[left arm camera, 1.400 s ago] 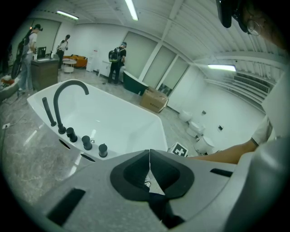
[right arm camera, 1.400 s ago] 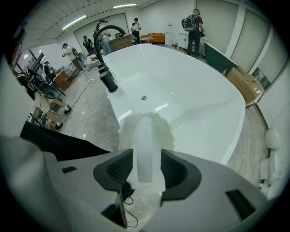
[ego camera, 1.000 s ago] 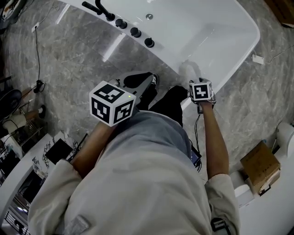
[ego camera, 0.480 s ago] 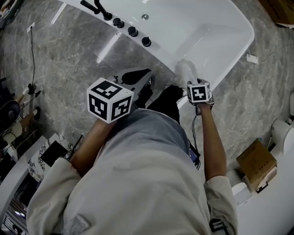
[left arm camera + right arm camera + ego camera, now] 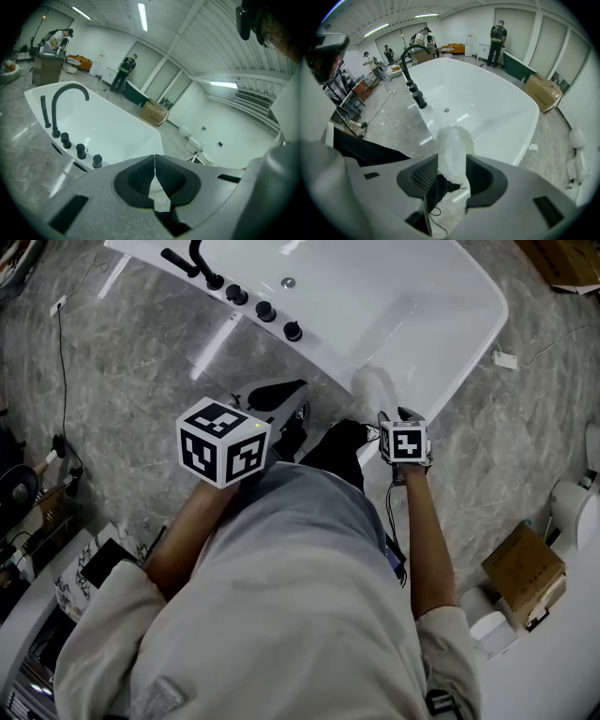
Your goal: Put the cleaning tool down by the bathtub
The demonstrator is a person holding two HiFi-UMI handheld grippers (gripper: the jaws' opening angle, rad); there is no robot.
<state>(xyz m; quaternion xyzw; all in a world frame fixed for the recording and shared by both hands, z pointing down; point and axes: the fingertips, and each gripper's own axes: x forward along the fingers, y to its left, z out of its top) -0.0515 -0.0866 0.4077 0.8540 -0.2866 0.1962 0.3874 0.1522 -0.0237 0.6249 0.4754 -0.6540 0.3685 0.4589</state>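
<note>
The cleaning tool (image 5: 370,385) is a white fluffy pad, held just over the near rim of the white bathtub (image 5: 487,324). My right gripper (image 5: 389,413) is shut on it. In the right gripper view the tool (image 5: 453,138) stands upright between the jaws of the right gripper (image 5: 452,164), with the bathtub (image 5: 487,108) behind it. My left gripper (image 5: 281,392) hovers over the grey floor beside the tub. In the left gripper view the left gripper (image 5: 154,161) is shut with its jaws touching and nothing in them.
A black faucet (image 5: 192,257) and black knobs (image 5: 265,310) line the tub's left rim. A cable (image 5: 61,352) trails over the marble floor at the left. A cardboard box (image 5: 530,568) and white fixtures (image 5: 572,502) stand at the right. People stand far off.
The head view has drifted, so the tub sits a little higher and further left. The right gripper, still shut on the tool, has drawn slightly back toward the body.
</note>
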